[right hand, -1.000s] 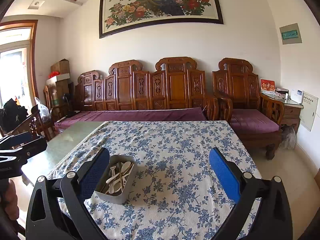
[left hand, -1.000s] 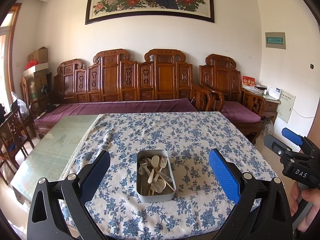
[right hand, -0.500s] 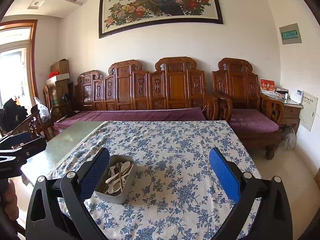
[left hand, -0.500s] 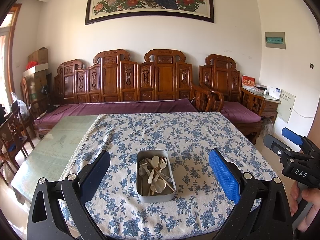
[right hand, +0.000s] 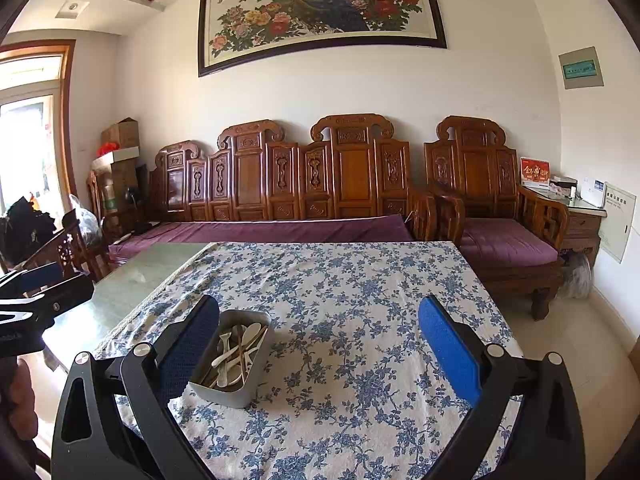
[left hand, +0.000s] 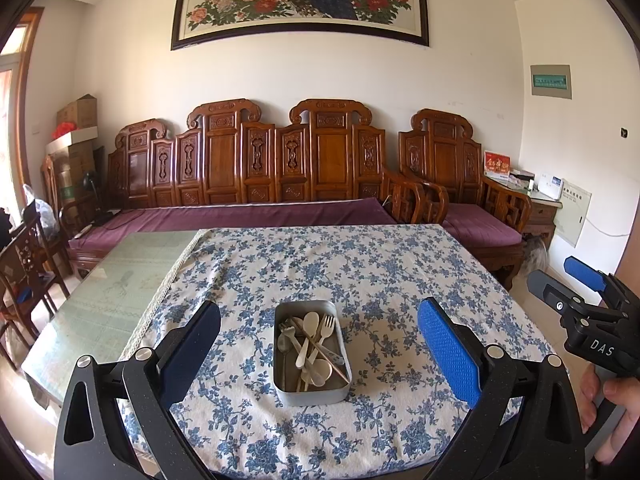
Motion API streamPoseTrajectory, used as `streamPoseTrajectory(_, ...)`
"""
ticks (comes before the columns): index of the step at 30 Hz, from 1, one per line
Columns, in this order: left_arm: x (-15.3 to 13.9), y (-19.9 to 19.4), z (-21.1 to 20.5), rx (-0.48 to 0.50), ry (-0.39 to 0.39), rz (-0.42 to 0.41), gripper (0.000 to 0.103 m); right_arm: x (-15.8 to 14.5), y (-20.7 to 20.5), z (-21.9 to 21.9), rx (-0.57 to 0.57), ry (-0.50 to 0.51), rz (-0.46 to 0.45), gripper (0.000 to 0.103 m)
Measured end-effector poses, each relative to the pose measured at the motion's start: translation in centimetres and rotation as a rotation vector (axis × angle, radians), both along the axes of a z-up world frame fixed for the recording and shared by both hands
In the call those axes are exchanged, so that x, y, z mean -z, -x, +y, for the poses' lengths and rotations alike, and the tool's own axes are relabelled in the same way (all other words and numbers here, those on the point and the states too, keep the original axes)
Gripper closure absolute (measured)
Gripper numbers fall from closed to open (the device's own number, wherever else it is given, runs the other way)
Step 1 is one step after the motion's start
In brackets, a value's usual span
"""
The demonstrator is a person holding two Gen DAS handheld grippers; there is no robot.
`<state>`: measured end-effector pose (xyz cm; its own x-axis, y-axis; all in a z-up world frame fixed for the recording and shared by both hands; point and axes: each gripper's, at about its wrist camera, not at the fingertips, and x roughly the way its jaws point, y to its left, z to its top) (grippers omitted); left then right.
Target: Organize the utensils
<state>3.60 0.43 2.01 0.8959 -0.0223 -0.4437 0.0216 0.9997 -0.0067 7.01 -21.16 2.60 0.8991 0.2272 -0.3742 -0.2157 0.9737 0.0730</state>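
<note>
The utensils (left hand: 311,344) (pale spoons, a fork, what look like chopsticks & a metal spoon or two) all lie in a loose criss-cross heap inside the metal tin (left hand: 336,395), which sits on the floral tablecloth (left hand: 360,264) near the table's front edge, roughly centre-left. Nothing lies loose on the cloth around it, as far as either view shows. What's changed vs. the shots 1 s and 0.5 s back: basically nothing. Tin is in the same spot, the heap has the same lay, both tools sit at the same height & angle. So a pause, no work being done on the utensils right now. The left gripper (left hand: 319,354) has its fingers spread wide, holding nothing, hanging above the near table edge w/ the tin framed between the fingers but clearly short of it. The right gripper (right hand: 319,354) is likewise spread & empty, off to the tin's right, so in its view the tin sits against its left finger; no contact that I can see. Meaning for the task: ambiguous. Utensils gathered in one tin fits a finished tidy-up w/ tools backed off, and it equally fits a jumbled lot waiting to be sorted out onto the cloth. The heap is messy, not aligned, but that alone doesn't settle it. Bare green tabletop (left hand: 104,292) to the left, carved wooden bench (left hand: 256,168) behind.
</note>
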Motion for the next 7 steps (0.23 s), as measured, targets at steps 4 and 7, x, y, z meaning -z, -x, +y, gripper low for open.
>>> streamPoseTrajectory(4,-0.17,-0.02,0.13,0.0,-0.001,-0.003,0.008,0.02,0.02,0.01,-0.001,0.001,-0.001,0.003)
streamPoseTrajectory(7,-0.22,-0.03,0.23,0.0,0.0,0.001,0.008,-0.02,-0.01,-0.01,-0.001,0.0,0.0,0.003)
